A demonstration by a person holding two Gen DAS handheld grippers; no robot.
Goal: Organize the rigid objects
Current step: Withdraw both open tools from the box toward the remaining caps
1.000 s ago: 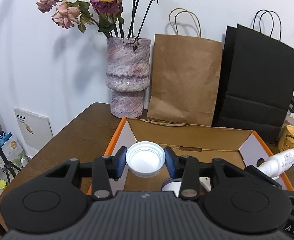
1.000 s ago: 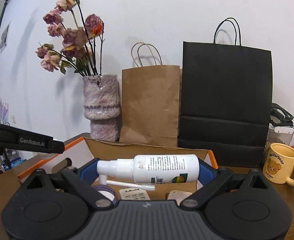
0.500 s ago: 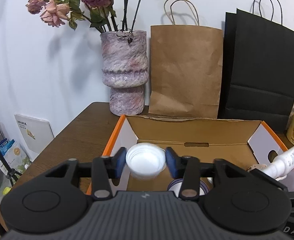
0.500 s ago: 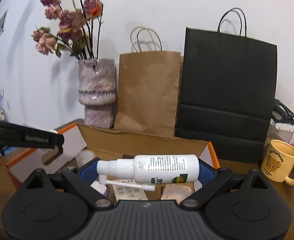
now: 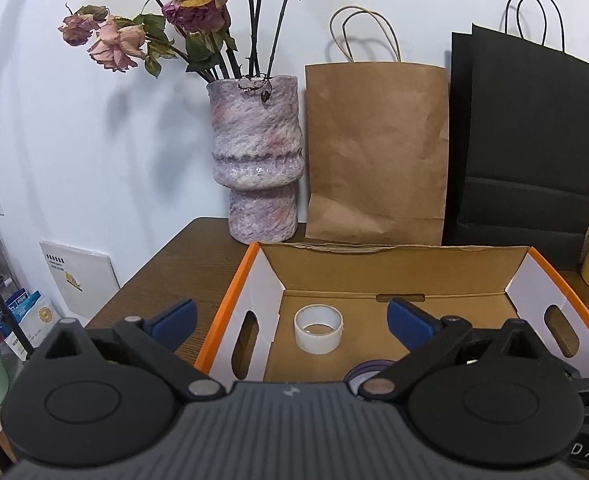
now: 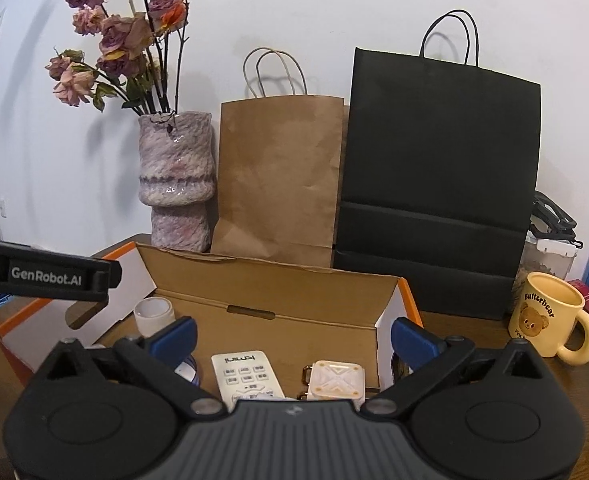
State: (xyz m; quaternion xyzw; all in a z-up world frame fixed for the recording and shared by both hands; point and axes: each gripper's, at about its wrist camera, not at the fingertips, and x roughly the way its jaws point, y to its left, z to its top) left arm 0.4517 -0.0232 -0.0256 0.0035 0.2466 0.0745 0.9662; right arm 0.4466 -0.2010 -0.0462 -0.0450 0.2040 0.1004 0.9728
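Note:
An open cardboard box with orange edges sits on the wooden table. A white cap stands on the box floor at the left; it also shows in the right wrist view. My left gripper is open and empty above the box's near left side. My right gripper is open and empty above the box's right half. Below it lie a white remote and a cream square case. The spray bottle is not visible.
A purple vase with dried roses, a brown paper bag and a black paper bag stand behind the box. A yellow bear mug stands to the right. A purple-rimmed round item lies in the box.
My left gripper opened and the white cap dropped onto the box floor. My right gripper opened and let go of the spray bottle, which is now out of sight.

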